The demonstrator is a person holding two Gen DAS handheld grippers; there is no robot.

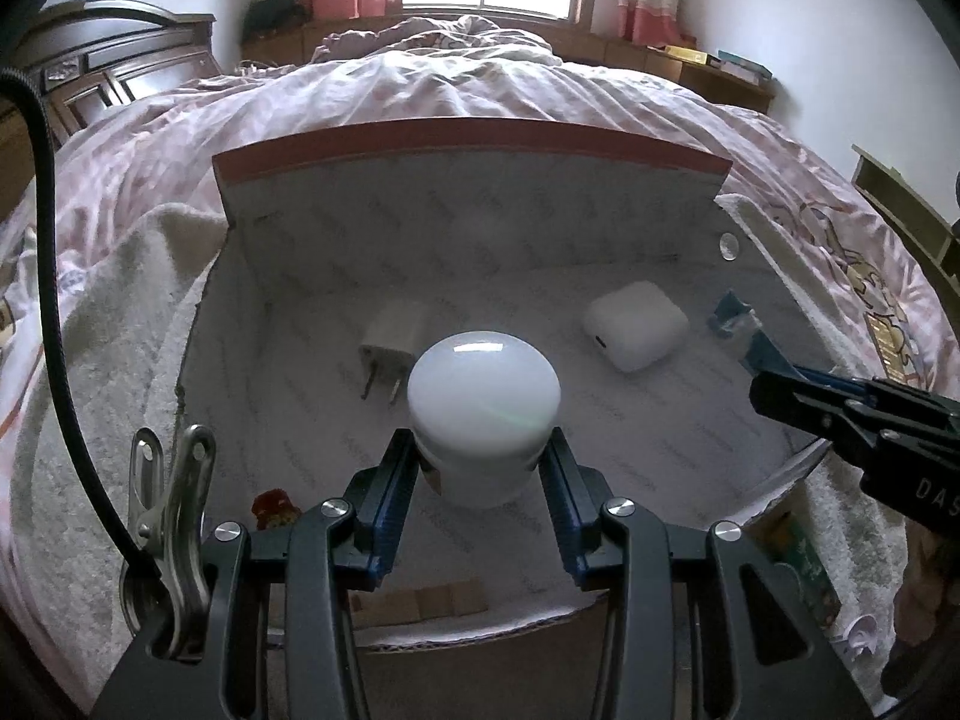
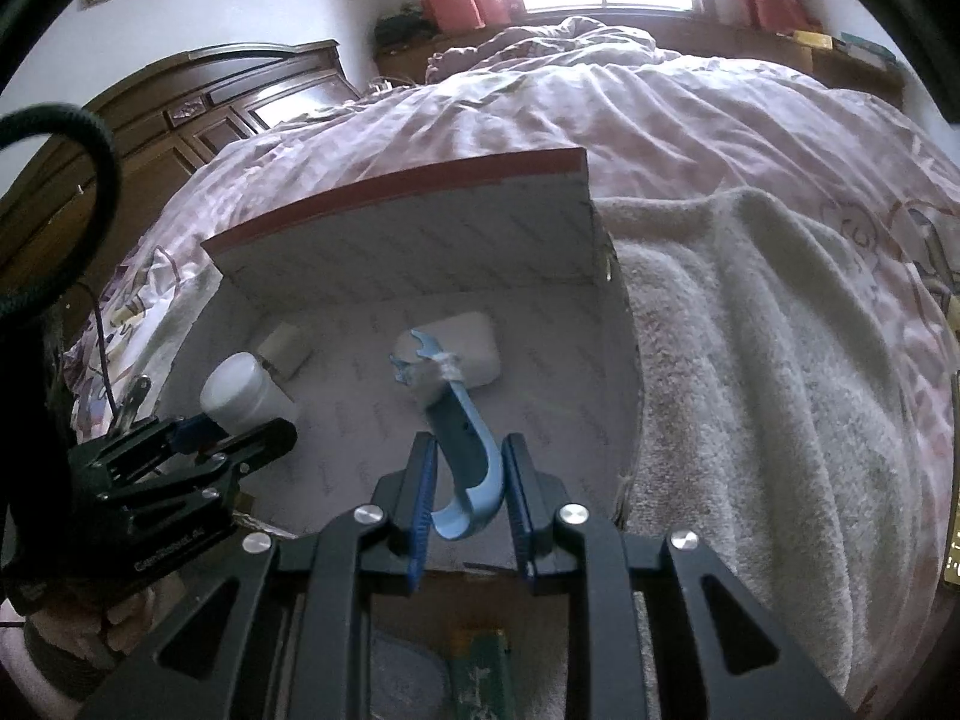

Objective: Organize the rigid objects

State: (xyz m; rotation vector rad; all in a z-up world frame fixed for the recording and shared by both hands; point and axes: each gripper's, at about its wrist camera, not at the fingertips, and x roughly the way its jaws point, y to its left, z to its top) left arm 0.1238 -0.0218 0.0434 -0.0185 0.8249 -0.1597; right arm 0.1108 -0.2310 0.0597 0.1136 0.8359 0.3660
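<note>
Left wrist view: the left gripper [image 1: 483, 468] was clamped on a smooth white jar [image 1: 483, 414], which could have slipped into the box [image 1: 474, 144]; the blue hook [image 2: 465, 450] was pinched by the right gripper [image 2: 465, 480].

— Any lettering you can make out from there?
— Only "DAS" in white on my right tongs [image 1: 852, 414], cut off at the frame edge. The print on my left tongs [image 2: 234, 426] is too blurred.

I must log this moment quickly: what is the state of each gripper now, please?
Left gripper: shut on the white jar, over the box.
Right gripper: shut on the blue hook, over the same box.
</note>
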